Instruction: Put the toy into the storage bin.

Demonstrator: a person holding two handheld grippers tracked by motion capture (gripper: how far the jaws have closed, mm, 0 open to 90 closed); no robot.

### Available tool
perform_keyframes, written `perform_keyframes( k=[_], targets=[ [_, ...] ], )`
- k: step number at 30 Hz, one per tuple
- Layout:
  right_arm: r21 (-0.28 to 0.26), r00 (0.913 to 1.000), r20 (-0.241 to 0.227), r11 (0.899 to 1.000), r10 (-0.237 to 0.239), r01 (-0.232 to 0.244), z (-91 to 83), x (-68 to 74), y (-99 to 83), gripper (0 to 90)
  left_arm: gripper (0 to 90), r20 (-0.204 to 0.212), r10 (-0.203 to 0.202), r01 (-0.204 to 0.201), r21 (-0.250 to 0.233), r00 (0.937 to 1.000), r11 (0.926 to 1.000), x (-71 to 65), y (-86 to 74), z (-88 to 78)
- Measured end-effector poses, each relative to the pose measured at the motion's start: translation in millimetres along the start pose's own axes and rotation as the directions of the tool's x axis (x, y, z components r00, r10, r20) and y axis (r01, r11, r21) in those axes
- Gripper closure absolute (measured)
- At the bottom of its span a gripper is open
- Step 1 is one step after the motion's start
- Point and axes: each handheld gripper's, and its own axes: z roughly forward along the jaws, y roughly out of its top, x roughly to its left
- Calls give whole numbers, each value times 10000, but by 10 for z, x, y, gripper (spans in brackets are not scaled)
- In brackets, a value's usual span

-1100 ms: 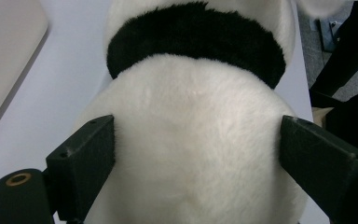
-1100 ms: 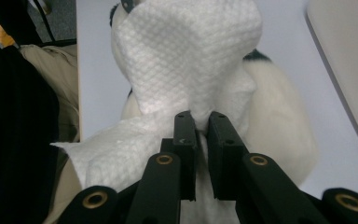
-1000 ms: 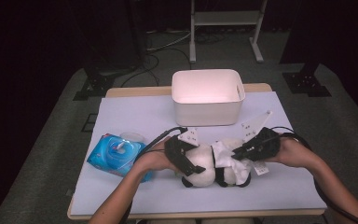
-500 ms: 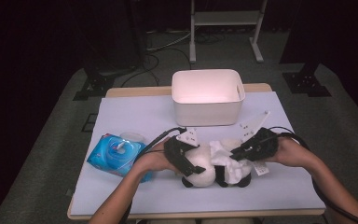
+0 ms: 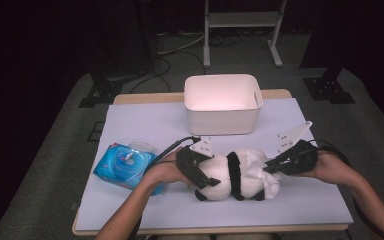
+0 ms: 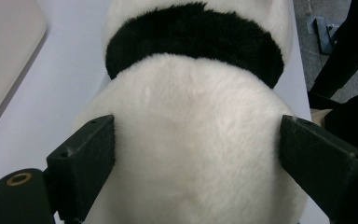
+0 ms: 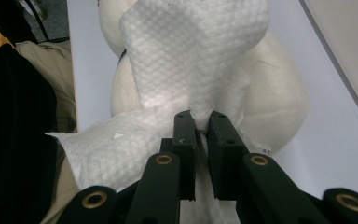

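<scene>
A black-and-white panda plush lies on its side on the white table cover. My left gripper has its jaws spread wide around the panda's white head, and both pads press into the fur. My right gripper is at the panda's other end, shut on a white textured wipe. In the right gripper view the wipe drapes over the panda's pale body, pinched between the fingertips of the right gripper.
An empty white bin stands behind the panda at the table's middle back. A blue pack of wipes lies at the left beside my left forearm. The bin's corner is close on the right in the right gripper view.
The right gripper has slid a little to the right along the panda, taking the wipe with it. The left gripper and the panda's head have stayed put.
</scene>
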Motion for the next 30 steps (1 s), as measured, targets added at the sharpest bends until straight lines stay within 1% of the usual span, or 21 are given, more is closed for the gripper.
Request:
perform_keyframes(
  k=[4,7,11,13,15,18,23,26,30],
  targets=[
    [-100,9998,-18,9997,-221,221,12,5,115,814,122,-18,44,-44,39,10000,10000,-7,12,6],
    [-104,9986,-64,9986,-517,516,70,-9,272,814,121,-36,100,-99,150,9999,9998,-12,27,9],
    [-73,9968,-178,9970,-773,772,175,-41,465,814,121,-34,217,-216,294,9998,9993,-18,43,7],
    [72,9951,-213,9953,-964,965,256,-54,563,814,121,-47,186,-185,274,9998,9995,-21,43,8],
    [225,9944,-219,9944,-1033,1037,328,-89,640,814,121,-57,185,-184,252,9998,9995,-22,37,7],
    [307,9954,-304,9953,-907,916,355,-148,663,814,121,-64,141,-140,160,9999,9998,-23,26,5],
    [334,9973,-226,9970,-695,703,315,-191,610,814,122,-38,123,-122,119,9999,9999,-21,26,7],
    [242,9989,-174,9988,-424,428,266,-236,525,814,122,-16,133,-132,73,9999,9999,-18,19,4],
    [214,9997,-83,9995,-209,211,196,-251,428,814,123,26,118,-118,6,9999,9999,-13,7,1]
  ],
)
